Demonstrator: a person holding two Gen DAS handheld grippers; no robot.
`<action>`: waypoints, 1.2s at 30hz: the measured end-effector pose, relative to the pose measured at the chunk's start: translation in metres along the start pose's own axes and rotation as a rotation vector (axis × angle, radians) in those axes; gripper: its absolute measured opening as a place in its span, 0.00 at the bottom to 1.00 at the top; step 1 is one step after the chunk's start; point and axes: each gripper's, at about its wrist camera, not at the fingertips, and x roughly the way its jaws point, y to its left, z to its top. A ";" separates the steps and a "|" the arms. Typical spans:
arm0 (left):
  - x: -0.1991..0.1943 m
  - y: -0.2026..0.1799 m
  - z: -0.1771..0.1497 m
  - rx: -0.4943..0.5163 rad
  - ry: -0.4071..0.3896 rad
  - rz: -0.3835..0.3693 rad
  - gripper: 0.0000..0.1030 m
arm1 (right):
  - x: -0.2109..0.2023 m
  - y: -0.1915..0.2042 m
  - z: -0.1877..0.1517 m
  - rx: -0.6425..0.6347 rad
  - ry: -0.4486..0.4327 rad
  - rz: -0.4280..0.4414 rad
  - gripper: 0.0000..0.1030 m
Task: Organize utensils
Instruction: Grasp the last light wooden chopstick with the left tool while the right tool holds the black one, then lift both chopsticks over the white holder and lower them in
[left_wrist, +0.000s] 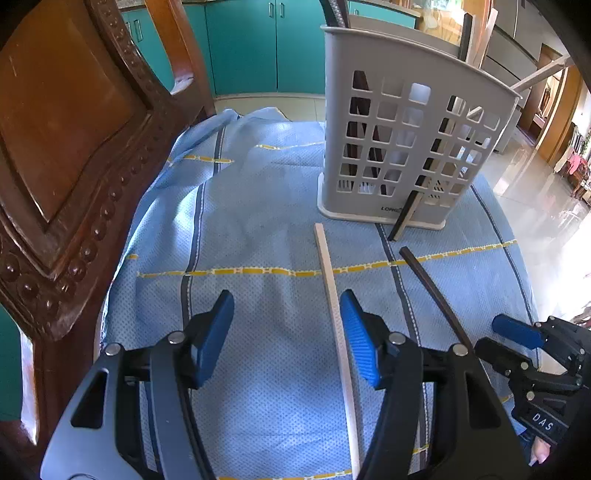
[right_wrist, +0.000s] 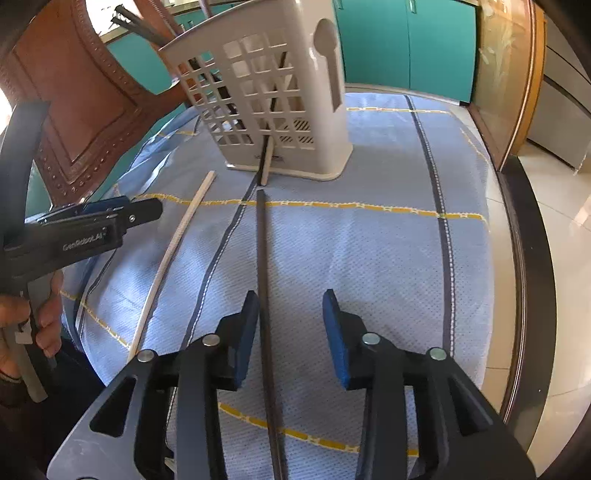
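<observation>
A pale chopstick (left_wrist: 334, 295) lies on the blue cloth, running between the open jaws of my left gripper (left_wrist: 286, 338), close to the right pad. It also shows in the right wrist view (right_wrist: 173, 254). A dark chopstick (right_wrist: 264, 288) lies lengthwise between the open jaws of my right gripper (right_wrist: 290, 336), close to the left pad; it also shows in the left wrist view (left_wrist: 432, 291). A grey slotted utensil holder (left_wrist: 402, 136) stands at the far side, with chopsticks inside. A short dark-and-pale pair (left_wrist: 404, 218) leans against its base.
A carved wooden chair back (left_wrist: 74, 166) stands close on the left. The blue cloth (right_wrist: 369, 258) covers the seat; its right edge drops to a tiled floor (right_wrist: 554, 258). Teal cabinets (left_wrist: 251, 48) are behind.
</observation>
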 end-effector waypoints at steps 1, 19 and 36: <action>-0.001 0.001 0.000 -0.004 -0.002 -0.002 0.59 | 0.000 -0.001 0.000 0.007 -0.002 -0.001 0.38; 0.031 -0.008 0.015 -0.050 0.051 -0.062 0.59 | 0.018 0.022 0.010 -0.047 -0.001 -0.062 0.39; 0.043 -0.022 0.015 -0.002 0.077 -0.033 0.07 | 0.026 0.039 0.007 -0.146 -0.002 -0.080 0.06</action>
